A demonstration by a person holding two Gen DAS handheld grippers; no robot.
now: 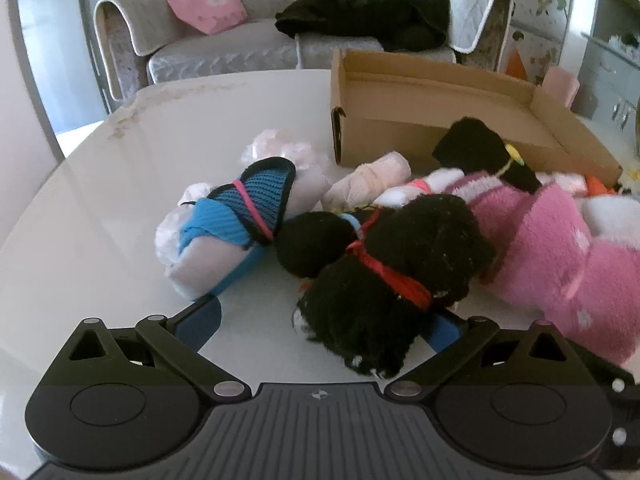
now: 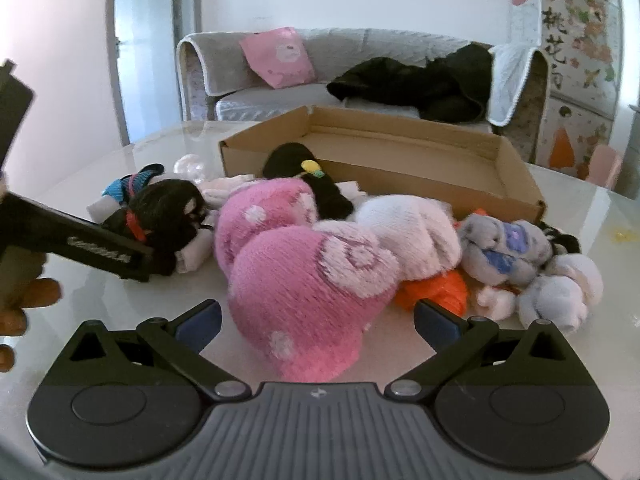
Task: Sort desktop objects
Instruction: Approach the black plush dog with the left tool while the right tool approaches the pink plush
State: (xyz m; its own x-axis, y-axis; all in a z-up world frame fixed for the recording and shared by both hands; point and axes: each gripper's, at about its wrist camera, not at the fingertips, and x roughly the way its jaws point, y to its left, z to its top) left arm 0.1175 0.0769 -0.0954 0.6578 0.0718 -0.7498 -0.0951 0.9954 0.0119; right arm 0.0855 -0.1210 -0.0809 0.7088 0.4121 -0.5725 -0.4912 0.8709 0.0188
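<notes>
Both tools are spread wide, nothing pinched. The fuzzy black sock bundle tied with red band (image 1: 384,280) is sat between the left gripper (image 1: 320,324) pads; the fluffy pink rolled sock (image 2: 304,292) is between the right gripper (image 2: 318,318) pads, near the cardboard box (image 2: 516,168) on the glossy white table (image 1: 100,208).

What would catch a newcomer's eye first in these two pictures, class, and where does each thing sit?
A big fluffy pink bundle lies at the front of the pile on the white table, between the open fingers of the right gripper. To its left, a fuzzy black bundle tied with red sits in front of the open left gripper. Behind the pile stands an empty cardboard box.
</notes>
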